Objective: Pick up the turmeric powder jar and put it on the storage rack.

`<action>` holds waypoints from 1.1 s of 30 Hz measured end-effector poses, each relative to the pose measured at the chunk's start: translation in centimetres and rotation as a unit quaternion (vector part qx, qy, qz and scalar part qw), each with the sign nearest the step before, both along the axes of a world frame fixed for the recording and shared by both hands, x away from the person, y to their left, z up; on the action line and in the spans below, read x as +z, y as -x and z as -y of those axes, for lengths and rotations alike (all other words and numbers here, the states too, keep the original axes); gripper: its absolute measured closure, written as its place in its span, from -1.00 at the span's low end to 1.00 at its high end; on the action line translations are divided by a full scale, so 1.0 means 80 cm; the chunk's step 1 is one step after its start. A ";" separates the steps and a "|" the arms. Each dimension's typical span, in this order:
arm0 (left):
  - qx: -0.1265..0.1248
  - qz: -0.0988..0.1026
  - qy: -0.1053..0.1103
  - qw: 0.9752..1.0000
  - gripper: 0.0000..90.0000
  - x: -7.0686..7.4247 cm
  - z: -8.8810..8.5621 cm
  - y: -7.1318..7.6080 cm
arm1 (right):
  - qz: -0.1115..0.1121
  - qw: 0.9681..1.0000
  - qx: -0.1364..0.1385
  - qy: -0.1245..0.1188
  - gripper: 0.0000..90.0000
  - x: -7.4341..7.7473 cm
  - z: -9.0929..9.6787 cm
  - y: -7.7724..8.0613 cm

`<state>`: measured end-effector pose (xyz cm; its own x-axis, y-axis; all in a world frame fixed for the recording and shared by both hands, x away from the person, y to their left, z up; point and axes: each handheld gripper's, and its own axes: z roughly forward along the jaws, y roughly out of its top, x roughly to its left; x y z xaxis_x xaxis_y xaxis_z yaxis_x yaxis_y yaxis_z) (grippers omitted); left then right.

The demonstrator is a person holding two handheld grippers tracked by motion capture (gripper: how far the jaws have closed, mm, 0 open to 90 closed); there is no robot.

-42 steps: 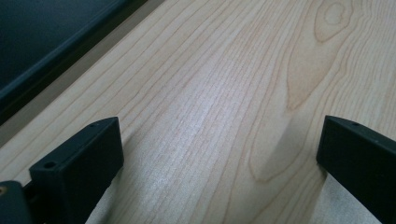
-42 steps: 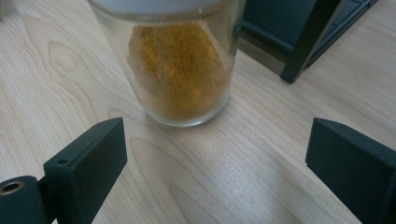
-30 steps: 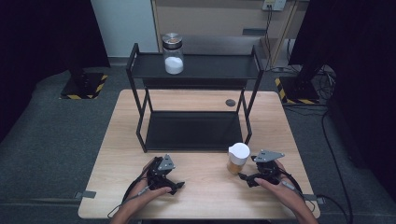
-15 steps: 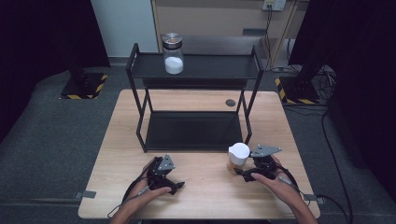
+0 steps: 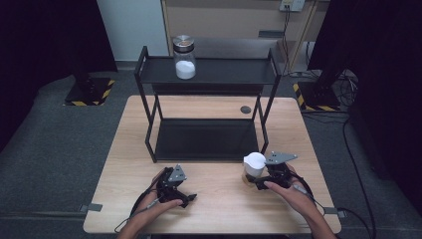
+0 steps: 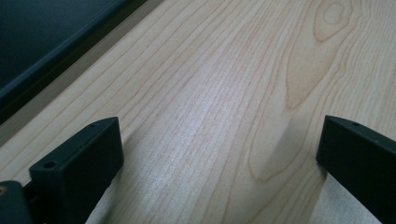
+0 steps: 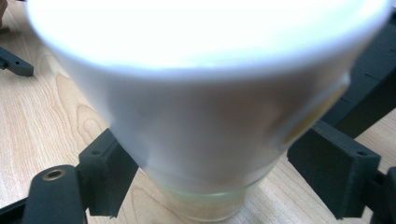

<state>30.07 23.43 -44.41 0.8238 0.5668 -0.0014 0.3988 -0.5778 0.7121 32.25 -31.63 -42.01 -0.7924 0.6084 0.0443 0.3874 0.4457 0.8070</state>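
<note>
Since a second ago, the right gripper [image 5: 255, 178] has moved left until its fingers [image 7: 108, 172] flank a white-lidded glass cup [image 7: 201, 116], the left one touching its side, the right one just apart, so not yet clamped. That cup [image 5: 253, 168] stands on the wooden surface [image 5: 219, 199] just before a black two-tier shelf [image 5: 206, 139], whose top tier carries a jar [image 5: 184, 57] of white powder. Left gripper [image 5: 183, 195] rests near the surface's front edge, its fingers [image 6: 81, 163] spread wide over bare wood, holding nothing.
</note>
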 end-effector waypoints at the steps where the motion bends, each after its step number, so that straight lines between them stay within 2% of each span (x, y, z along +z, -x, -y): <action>1: 0.000 0.000 0.000 1.000 -1.00 0.000 0.000 0.000 | 0.000 1.000 0.001 -0.001 -0.54 0.000 0.000 0.000; 10: 0.000 0.000 0.000 1.000 -1.00 0.000 0.000 0.000 | 0.002 1.000 0.009 -0.007 -0.33 0.001 -0.001 -0.001; 19: 0.000 0.000 0.000 1.000 -1.00 0.000 0.000 0.000 | 0.015 1.000 0.006 0.010 -0.30 0.006 -0.007 0.005; 24: 0.000 0.000 0.000 1.000 -1.00 0.000 0.000 0.000 | 0.005 1.000 0.009 0.003 -0.29 0.008 -0.005 0.001; 33: 0.000 0.000 0.000 1.000 -1.00 0.000 0.000 0.000 | 0.004 0.999 0.041 -0.012 -0.29 0.024 -0.004 -0.011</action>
<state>30.06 23.43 -44.41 0.8238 0.5669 -0.0015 0.3988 -0.5776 0.7122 33.16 -31.30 -40.11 -0.8399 0.5404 0.0503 0.3431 0.4569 0.8207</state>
